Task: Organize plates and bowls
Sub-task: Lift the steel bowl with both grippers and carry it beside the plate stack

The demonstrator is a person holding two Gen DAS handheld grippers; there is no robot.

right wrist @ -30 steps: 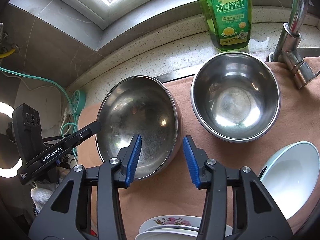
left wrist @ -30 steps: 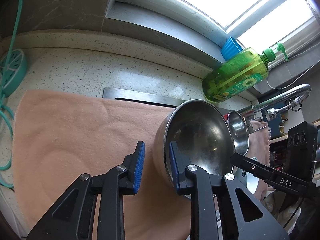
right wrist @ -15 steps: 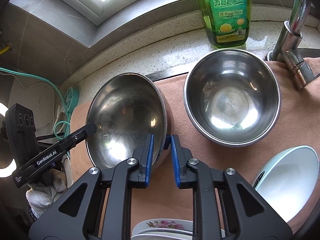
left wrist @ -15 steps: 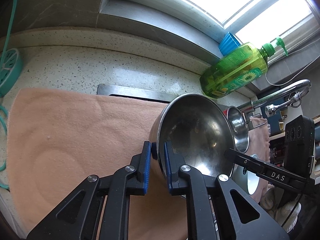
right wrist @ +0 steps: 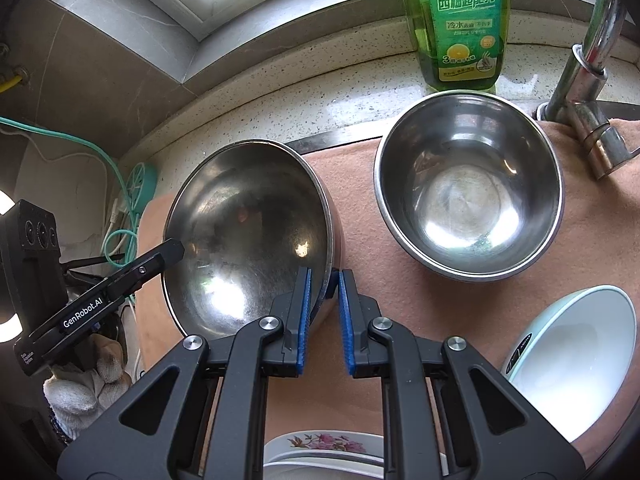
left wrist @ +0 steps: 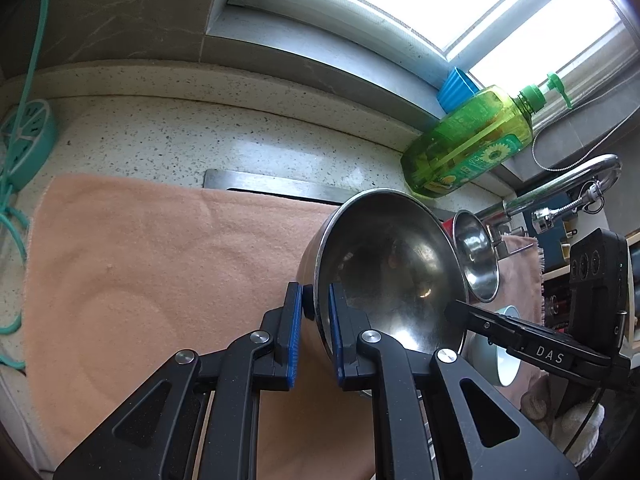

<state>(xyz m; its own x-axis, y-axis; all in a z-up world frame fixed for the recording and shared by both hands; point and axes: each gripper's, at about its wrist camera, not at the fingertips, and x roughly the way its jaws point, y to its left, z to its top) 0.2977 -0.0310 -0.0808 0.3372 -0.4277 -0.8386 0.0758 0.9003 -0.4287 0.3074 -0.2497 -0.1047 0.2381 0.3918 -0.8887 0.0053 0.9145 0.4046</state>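
Note:
A large steel bowl (left wrist: 392, 264) (right wrist: 248, 232) sits tilted on the peach cloth (left wrist: 140, 260). My left gripper (left wrist: 316, 300) is shut on its left rim, one blue pad outside the wall and one inside. My right gripper (right wrist: 323, 276) is shut on the opposite rim the same way. Each gripper shows in the other's view at the bowl's far edge: the left gripper (right wrist: 172, 248) and the right gripper (left wrist: 460, 306). A second steel bowl (right wrist: 468, 192) (left wrist: 476, 256) stands upright to the right. A pale blue bowl (right wrist: 572, 356) leans at the lower right, and a floral plate (right wrist: 320, 444) lies at the bottom edge.
A green detergent bottle (right wrist: 460, 20) (left wrist: 468, 144) stands on the counter behind the bowls, and a chrome faucet (right wrist: 588, 80) rises at the right. Teal cable (left wrist: 12, 160) and a round teal object lie at the far left. A gloved hand (right wrist: 88, 384) holds the left gripper.
Both grippers' jaws have gone from wide apart to shut on the large steel bowl's rim. The bowl now tips more on the cloth.

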